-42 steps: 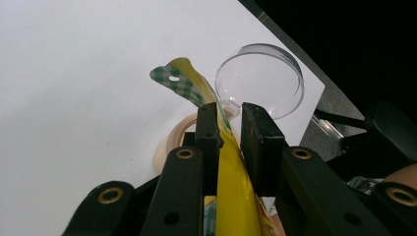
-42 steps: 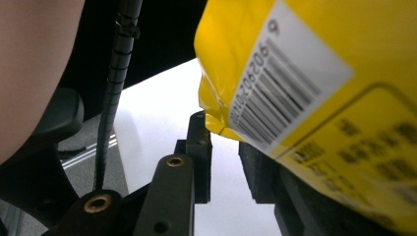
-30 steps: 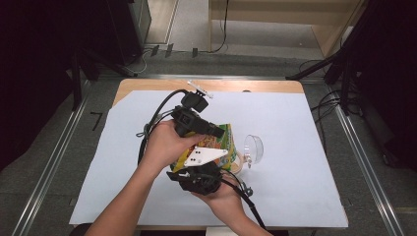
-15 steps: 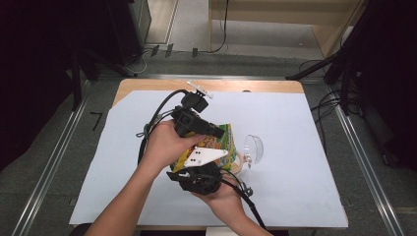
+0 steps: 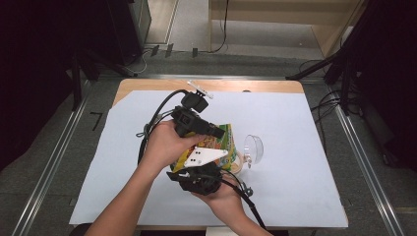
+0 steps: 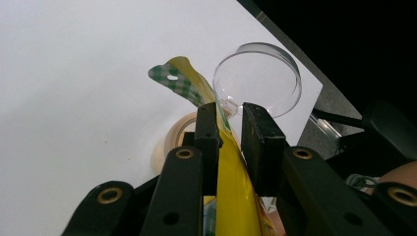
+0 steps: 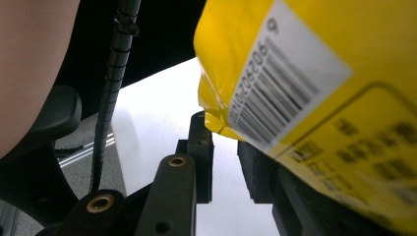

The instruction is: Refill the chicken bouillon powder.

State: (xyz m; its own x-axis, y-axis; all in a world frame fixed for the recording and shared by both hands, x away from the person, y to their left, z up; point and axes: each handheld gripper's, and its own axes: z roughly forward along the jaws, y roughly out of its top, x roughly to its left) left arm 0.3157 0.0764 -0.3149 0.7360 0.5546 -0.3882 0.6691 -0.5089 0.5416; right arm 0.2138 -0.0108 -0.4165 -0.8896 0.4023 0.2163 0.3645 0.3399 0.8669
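Observation:
A yellow snack bag (image 5: 224, 141) with a green checked top (image 6: 183, 81) is held up over the white sheet between both hands. My left gripper (image 6: 228, 123) comes at it from the upper left (image 5: 218, 132) and is shut on the bag's edge just below the top. My right gripper (image 7: 223, 130) is below the bag (image 5: 206, 169), jaws a narrow gap apart, with the bag's barcode corner (image 7: 221, 120) pinched at their tips. The rest of the bag (image 7: 305, 73) drapes over the right jaw.
A clear stemmed cup (image 5: 253, 147) lies on its side just right of the bag, also seen past the left jaws (image 6: 258, 81). A roll of tape (image 6: 169, 142) lies flat under the bag. The white sheet (image 5: 305, 128) covers the wooden table.

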